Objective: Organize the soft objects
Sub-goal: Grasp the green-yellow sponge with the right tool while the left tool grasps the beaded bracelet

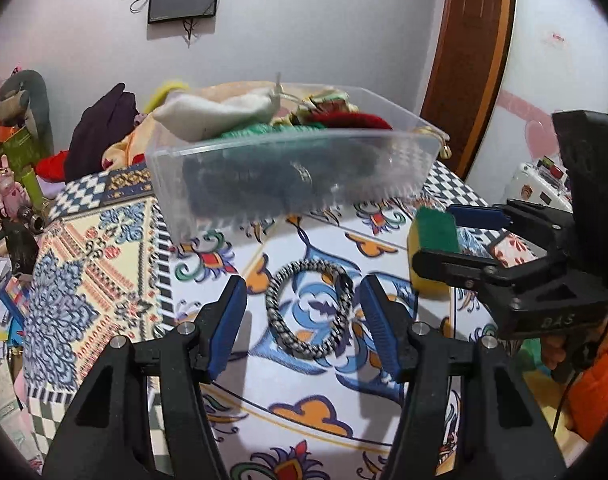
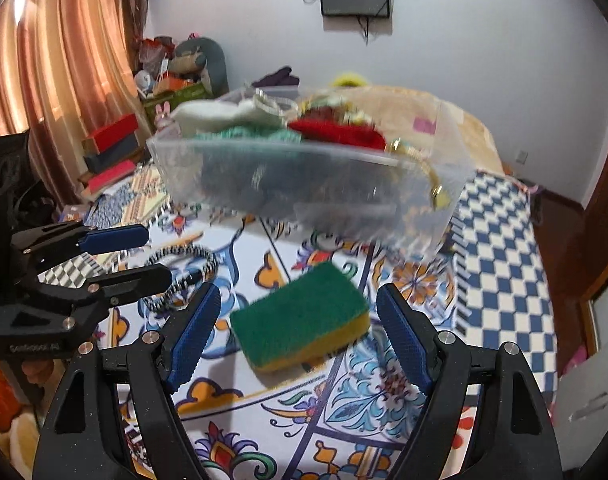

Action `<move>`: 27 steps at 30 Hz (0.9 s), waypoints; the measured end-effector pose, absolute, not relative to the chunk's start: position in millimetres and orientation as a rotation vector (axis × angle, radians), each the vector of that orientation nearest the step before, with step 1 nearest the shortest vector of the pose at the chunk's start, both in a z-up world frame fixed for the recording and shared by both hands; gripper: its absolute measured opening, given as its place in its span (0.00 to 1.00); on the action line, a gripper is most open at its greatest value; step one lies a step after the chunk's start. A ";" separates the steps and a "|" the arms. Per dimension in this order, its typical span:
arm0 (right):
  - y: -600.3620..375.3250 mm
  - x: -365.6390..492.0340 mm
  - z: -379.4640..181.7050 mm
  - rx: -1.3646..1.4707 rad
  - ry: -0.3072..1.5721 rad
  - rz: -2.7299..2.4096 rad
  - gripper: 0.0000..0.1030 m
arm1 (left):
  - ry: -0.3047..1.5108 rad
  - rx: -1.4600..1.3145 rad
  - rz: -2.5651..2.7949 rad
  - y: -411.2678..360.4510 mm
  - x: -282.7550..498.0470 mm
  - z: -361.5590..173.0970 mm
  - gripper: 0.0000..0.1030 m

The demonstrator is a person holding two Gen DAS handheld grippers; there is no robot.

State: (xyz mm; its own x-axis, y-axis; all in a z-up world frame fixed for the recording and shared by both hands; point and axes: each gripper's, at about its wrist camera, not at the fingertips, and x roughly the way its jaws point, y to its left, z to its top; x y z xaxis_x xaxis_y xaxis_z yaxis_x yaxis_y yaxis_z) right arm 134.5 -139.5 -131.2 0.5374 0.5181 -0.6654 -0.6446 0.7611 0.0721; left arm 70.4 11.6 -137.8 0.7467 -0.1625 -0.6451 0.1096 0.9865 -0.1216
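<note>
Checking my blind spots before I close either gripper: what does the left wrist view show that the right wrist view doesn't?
Left wrist only: the whole braided hair tie between the open left gripper, and the wooden door. Right wrist only: orange curtains and the sponge's full green top between the open right gripper. Both: the clear bin of soft items and the patterned cloth.

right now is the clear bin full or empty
Full: the clear plastic bin is heaped past its rim with soft items, white cloth and red fabric on top, dark things below.
</note>
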 end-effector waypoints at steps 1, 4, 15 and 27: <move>-138.7 135.4 -133.6 -0.189 0.731 0.698 0.76 | 0.722 -0.087 -0.165 10.1 69.9 -140.1 0.57; -139.6 133.8 -137.4 -0.190 0.740 0.695 0.76 | 0.738 -0.081 -0.168 6.9 71.7 -146.8 0.57; -147.3 134.0 -141.9 -0.130 0.750 0.719 0.60 | 0.719 -0.041 -0.092 4.5 75.9 -154.8 0.38; -160.3 124.6 -111.4 -0.104 0.671 0.704 0.59 | 0.664 -0.071 -0.086 15.7 70.3 -130.4 0.26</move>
State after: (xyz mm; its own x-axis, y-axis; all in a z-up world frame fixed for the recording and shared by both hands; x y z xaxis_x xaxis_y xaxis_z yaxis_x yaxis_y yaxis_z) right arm 124.6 -160.3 -111.4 0.5636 0.5651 -0.6025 -0.6294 0.7662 0.1298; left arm 70.3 15.7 -130.4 0.7840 -0.1025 -0.6122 0.0573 0.9940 -0.0931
